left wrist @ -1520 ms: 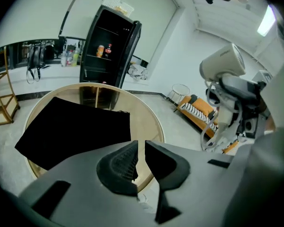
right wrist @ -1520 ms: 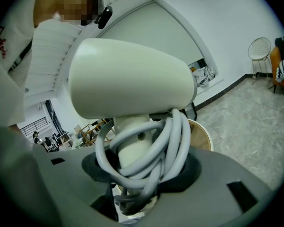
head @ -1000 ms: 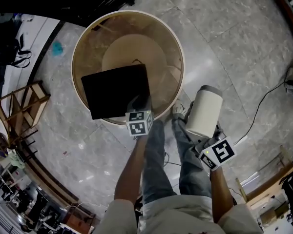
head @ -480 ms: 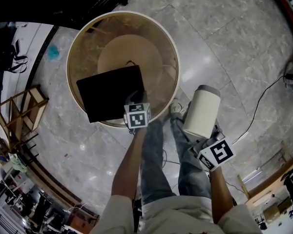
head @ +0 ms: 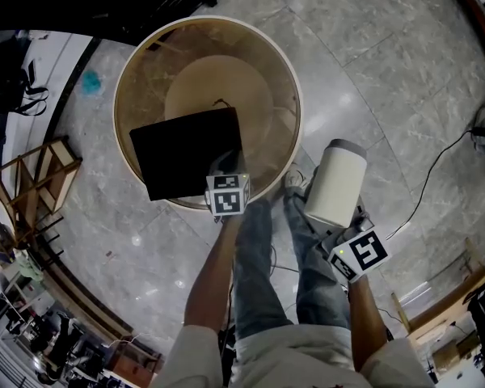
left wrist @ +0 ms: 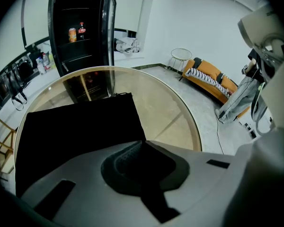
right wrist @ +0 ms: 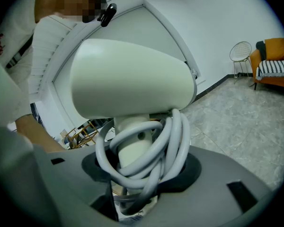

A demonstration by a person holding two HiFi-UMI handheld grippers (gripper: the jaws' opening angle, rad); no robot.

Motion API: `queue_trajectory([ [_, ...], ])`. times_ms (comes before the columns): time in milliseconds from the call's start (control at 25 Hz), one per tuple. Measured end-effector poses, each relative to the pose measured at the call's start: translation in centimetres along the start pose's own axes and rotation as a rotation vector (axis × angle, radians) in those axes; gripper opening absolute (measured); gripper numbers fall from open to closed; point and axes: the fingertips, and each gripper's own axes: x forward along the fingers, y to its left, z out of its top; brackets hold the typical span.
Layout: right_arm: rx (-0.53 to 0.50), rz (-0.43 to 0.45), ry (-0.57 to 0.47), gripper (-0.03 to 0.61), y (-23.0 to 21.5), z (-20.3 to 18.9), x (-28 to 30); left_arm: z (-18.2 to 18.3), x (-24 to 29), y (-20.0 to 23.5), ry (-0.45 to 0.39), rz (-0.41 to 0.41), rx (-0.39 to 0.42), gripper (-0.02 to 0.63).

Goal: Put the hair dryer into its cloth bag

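Note:
A black cloth bag (head: 186, 152) lies flat on the round glass-topped table (head: 289, 79). My left gripper (head: 226, 166) points steeply down at the bag's near right corner. Its jaws are closing, and in the left gripper view that corner of the bag (left wrist: 80, 126) is pinched between the jaws of the left gripper (left wrist: 141, 143). The cream hair dryer (head: 335, 184) is held upright off to the right of the table. My right gripper (right wrist: 137, 174) is shut on the hair dryer's (right wrist: 132, 79) handle, around which the grey cord (right wrist: 168, 141) is coiled.
The person's legs stand on the marble floor below the table. A wooden rack (head: 32, 184) is at the left and a cable (head: 436, 176) trails on the floor at the right. A black glass-door cabinet (left wrist: 80, 37) stands behind the table, an orange sofa (left wrist: 213, 79) further off.
The left gripper's cube has settled slightly lower over the bag's corner, and the bag has shifted a little. The right gripper and hair dryer have stayed in place.

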Motion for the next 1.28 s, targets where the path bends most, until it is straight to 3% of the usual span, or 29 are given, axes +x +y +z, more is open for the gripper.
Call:
queue_trajectory([
  [760, -0.05, 0.074, 0.101, 0.255, 0.2, -3.2, 2.6, 2.6, -8.5, 1.8, -0.168, -0.064, -0.087, 0.037],
  [1040, -0.156, 0.148, 0.221, 0.255, 1.4, -5.7, 5.4, 3.1, -11.7, 3.0, -0.2, -0.081, -0.109, 0.037],
  [1280, -0.313, 0.205, 0.368, 0.255, 2.3, -8.3, 8.3, 3.0, -12.7, 4.0, -0.215, -0.098, -0.131, 0.037],
])
